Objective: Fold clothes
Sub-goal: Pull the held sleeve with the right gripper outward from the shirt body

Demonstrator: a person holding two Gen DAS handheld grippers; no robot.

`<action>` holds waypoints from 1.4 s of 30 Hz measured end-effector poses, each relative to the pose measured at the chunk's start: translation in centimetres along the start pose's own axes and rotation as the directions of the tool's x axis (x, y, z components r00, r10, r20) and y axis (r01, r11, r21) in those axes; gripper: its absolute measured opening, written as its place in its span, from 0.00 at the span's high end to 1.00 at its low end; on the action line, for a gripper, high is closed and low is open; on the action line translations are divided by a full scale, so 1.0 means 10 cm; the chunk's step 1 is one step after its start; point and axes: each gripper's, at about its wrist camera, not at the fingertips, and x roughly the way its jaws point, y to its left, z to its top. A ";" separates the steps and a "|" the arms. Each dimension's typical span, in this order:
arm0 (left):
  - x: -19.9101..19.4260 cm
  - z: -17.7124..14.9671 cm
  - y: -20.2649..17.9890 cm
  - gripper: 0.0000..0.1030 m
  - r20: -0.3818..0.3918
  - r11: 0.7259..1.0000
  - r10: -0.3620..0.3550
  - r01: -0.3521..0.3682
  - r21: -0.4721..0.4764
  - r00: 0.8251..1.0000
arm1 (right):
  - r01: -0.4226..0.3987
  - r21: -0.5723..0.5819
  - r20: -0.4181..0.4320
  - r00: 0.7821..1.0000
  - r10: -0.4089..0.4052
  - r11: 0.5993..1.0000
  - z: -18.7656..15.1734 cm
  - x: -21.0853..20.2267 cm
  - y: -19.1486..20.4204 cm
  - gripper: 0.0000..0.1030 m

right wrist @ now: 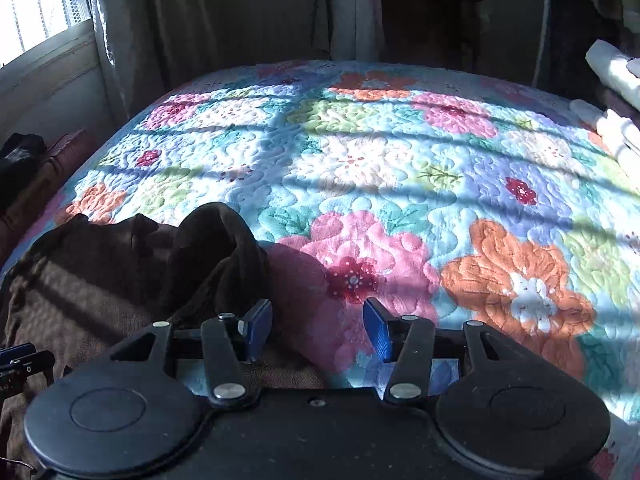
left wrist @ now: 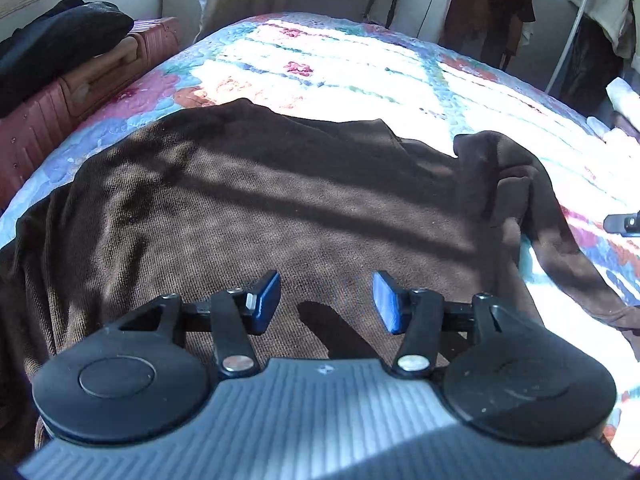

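A brown garment (left wrist: 260, 208) lies spread across the near part of a bed covered by a bright floral quilt (right wrist: 400, 168), with bars of sunlight and shadow falling over both. The left claw (left wrist: 326, 302) hangs just above the flat middle of the garment, its two blue fingers (left wrist: 266, 300) spread apart and gripping nothing. To the garment's right side a sleeve (left wrist: 516, 184) is bunched into a raised hump, then trails down over the quilt. The right claw (right wrist: 318, 330) sits at that bunched edge, its fingers (right wrist: 258, 328) also spread and empty, one finger just beside the dark cloth and the other over a pink quilted flower. A reddish suitcase (left wrist: 80, 92) stands beside the bed on the left, with dark clothing (left wrist: 60, 40) heaped on top. Folded white cloth (right wrist: 616, 76) rests at the far right of the bed.
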 end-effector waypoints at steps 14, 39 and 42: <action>0.02 -0.24 -0.81 0.46 -0.063 0.980 -0.179 0.184 0.078 0.982 | 0.132 0.069 -0.126 0.984 -0.123 0.989 -0.92 -0.20 -0.65 0.34; 0.00 -0.27 -0.76 0.46 -0.102 0.991 -0.084 0.094 0.098 0.991 | 0.534 -0.031 0.354 0.796 -0.491 0.845 -0.65 -0.69 -1.18 0.93; -0.02 -0.25 -0.76 0.46 -0.098 0.989 -0.118 0.126 0.083 0.988 | 0.542 -0.017 0.441 0.758 -0.480 0.840 -0.39 -0.81 -1.21 0.93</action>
